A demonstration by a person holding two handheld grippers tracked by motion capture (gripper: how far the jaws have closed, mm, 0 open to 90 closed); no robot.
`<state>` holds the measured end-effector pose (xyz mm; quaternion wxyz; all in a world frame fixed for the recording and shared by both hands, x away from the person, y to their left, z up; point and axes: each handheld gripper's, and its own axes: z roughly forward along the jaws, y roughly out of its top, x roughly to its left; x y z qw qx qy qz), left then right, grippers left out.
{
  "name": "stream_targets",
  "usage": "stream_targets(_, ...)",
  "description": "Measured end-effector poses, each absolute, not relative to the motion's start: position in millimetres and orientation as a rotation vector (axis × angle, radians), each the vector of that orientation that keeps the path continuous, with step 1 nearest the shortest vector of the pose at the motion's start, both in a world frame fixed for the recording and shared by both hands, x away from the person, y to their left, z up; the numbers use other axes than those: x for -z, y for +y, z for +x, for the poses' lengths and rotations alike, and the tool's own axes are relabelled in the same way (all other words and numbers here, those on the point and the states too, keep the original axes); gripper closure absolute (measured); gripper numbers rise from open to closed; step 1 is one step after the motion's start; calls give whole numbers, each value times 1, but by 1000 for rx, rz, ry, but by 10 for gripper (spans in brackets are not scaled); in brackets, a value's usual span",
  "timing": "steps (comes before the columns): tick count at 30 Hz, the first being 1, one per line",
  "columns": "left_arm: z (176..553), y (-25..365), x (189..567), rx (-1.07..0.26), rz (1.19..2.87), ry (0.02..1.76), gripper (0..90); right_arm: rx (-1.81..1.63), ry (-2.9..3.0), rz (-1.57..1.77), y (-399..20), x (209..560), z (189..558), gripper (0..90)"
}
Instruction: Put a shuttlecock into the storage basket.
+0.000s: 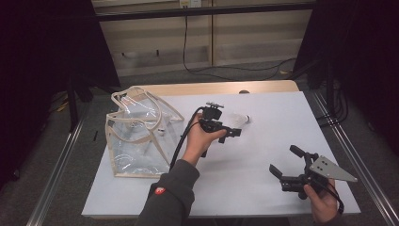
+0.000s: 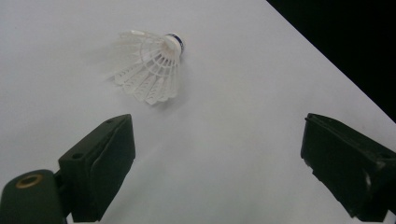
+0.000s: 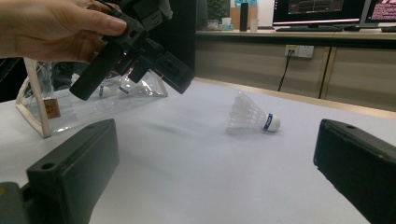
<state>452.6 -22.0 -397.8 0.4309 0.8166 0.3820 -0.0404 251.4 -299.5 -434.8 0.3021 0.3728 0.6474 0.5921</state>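
Broadly, a white table (image 1: pixel 263 188) takes up the centre of the high view, seen from above the person's side. At about nine o'clock on it stands a clear plastic tote bag (image 1: pixel 136 141) with cream trim and handles, upright and open at the top; in the right gripper view two small white shuttlecocks (image 3: pixel 112 90) can be made out inside it (blurred through the plastic). Near the middle, the person's left hand (image 1: pixel 200 139) holds the left gripper (image 1: pixel 230 133) above the table, its jaws spread wide and holding nothing. At about five o'clock, close to the near edge, the right hand (image 1: pixel 322 200) holds the right gripper (image 1: pixel 287 165) with its grey three-cornered plate on top, its jaws likewise wide apart and empty. Smallest is a white feathered shuttlecock (image 1: pixel 242 120), lying on its side on the bare table just past the left gripper, at about twelve o'clock from it, touching neither tool, and well apart from the bag.
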Motion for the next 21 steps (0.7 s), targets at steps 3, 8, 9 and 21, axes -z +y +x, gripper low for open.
stream_targets(3, 455, -22, 399, 93, 2035, 956, 107, -1568, 1718, 988, -300, 435, 252, 0)
stream_targets(8, 459, -24, 402, 91, 2023, 965, 118, -1571, 1715, 993, -300, 435, 252, 0)
stream_targets(9, 459, -24, 403, 92, 2023, 965, 118, -1574, 1713, 992, -300, 435, 252, 0)
stream_targets(21, 465, -33, 412, 86, 2025, 970, 137, -1575, 1715, 990, -300, 434, 252, 0)
